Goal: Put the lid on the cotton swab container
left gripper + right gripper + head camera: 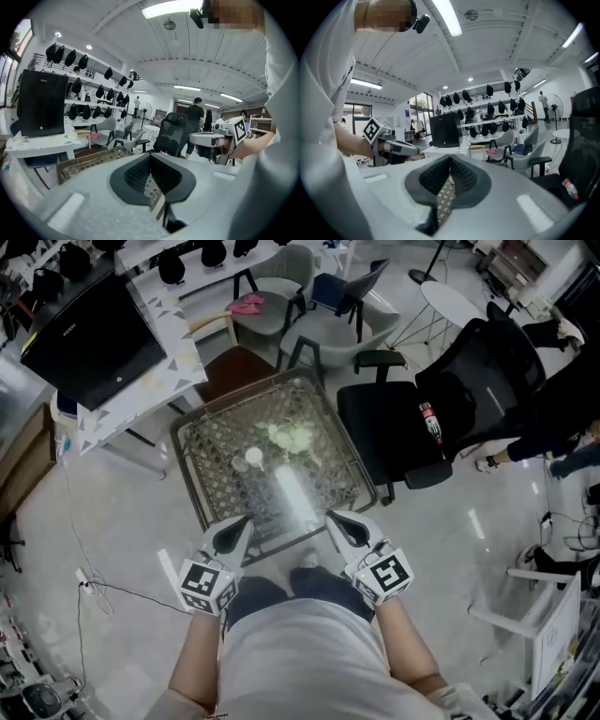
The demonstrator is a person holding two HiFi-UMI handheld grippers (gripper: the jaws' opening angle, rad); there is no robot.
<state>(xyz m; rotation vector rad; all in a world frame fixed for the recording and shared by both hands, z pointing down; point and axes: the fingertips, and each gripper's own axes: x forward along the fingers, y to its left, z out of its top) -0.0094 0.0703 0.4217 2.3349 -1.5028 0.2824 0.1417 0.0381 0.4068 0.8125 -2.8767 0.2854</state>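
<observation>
We hold the left hand-held gripper at the tabletop's near edge, jaws pressed together on nothing, apparently poised to reach. Two white round pieces, presumably container and lid, lie mid-tabletop. The right hand-held gripper matches the left. A black office chair stands beyond the right edge on a pale floor.

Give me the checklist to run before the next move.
1. Left tool carries nothing: ok, jaws together, empty.
2. Right tool carries nothing: ok, jaws together, empty.
3. Jaws opened for a grasp: not ok, both are shut.
4. Target picked out on the table: cannot tell; pale items and a round white piece lie mid-table, too small to identify.
5. Tools over the work area: not ok, both sit at the table's near edge.
</observation>
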